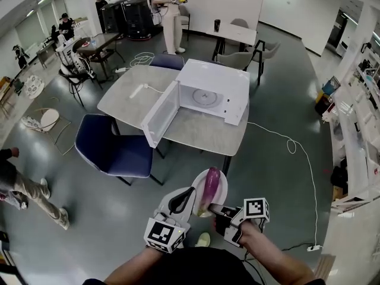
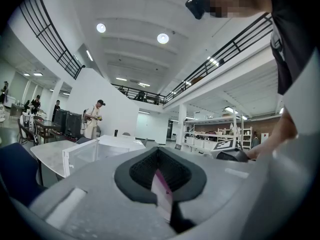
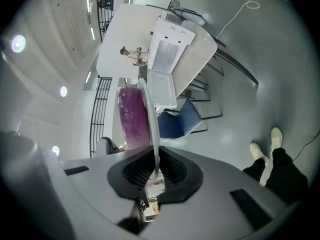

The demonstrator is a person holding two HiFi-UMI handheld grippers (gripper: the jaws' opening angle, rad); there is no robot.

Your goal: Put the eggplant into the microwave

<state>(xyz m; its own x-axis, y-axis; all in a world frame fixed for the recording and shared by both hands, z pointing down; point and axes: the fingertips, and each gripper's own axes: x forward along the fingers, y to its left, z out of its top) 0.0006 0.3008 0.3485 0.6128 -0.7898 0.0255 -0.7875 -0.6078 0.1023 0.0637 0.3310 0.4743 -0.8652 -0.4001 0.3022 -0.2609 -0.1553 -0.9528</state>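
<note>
A purple eggplant [image 1: 211,184] lies on a white plate [image 1: 224,190] held in the air in front of me, short of the table. My right gripper [image 1: 218,211] is shut on the plate's near rim. In the right gripper view the plate [image 3: 154,129] runs edge-on out of the jaws, with the eggplant [image 3: 132,116] on its left face. My left gripper [image 1: 189,199] is at the plate's left edge, and a thin white-pink sliver of plate [image 2: 161,191] sits pinched between its pads. The white microwave [image 1: 208,94] stands on the grey table [image 1: 127,100] with its door [image 1: 160,114] swung open to the left.
A blue chair [image 1: 113,147] stands at the table's near left. A white cable [image 1: 291,144] trails over the floor on the right. One person [image 1: 171,10] stands beyond the table and another [image 1: 18,186] is at the left edge. Shelving [image 1: 362,129] lines the right side.
</note>
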